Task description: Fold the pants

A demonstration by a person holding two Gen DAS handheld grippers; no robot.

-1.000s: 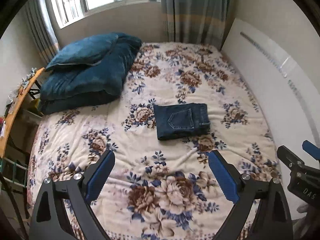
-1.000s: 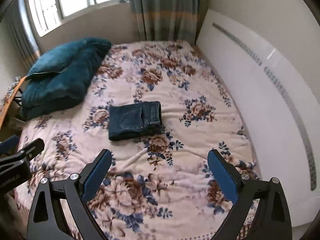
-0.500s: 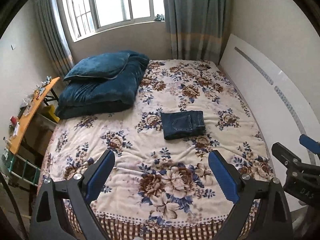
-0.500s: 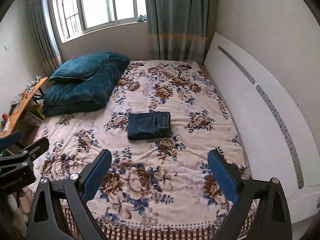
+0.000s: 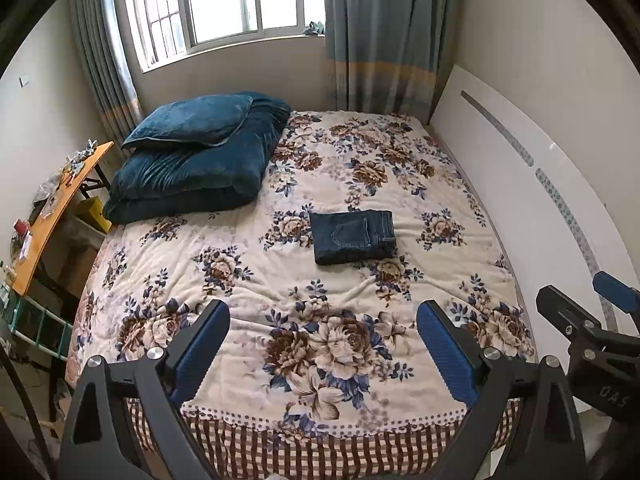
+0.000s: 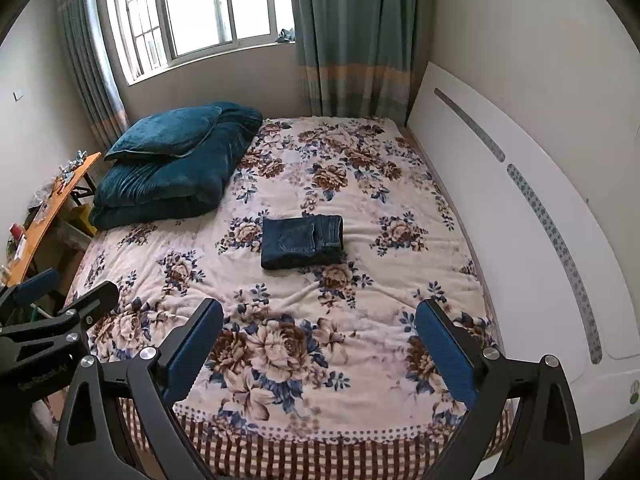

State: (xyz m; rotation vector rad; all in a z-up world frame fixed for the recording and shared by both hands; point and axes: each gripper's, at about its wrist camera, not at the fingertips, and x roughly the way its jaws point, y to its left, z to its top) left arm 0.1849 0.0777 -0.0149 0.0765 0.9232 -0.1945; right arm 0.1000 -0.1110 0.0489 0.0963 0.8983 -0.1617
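The pants [image 5: 353, 237] are seen folded into a compact dark denim rectangle, laid flat near the middle of the bed [image 5: 224, 420], with a back pocket facing up. They rest on the flowered blanket [image 5: 328, 344], well apart from both grippers. The left gripper [image 5: 323, 344] is held above the foot end of the bed, its blue-padded fingers [image 5: 200, 348] spread wide with nothing between them. The right gripper [image 6: 319, 342] is held likewise over the foot end, its fingers [image 6: 446, 354] also spread wide and empty. In the left wrist view the right gripper is glimpsed at the right edge; in the right wrist view the left gripper is glimpsed at the left edge. A dark blue pillow [image 5: 192, 124] is stacked on a folded dark blue quilt [image 5: 188, 176] at the far left corner of the bed. A white headboard [image 5: 560, 200] runs along the right side. A window [image 5: 224, 4] and curtains [image 5: 380, 32] are seen on the far wall, and an orange tabletop [image 5: 52, 216] with small items stands to the left of the bed.
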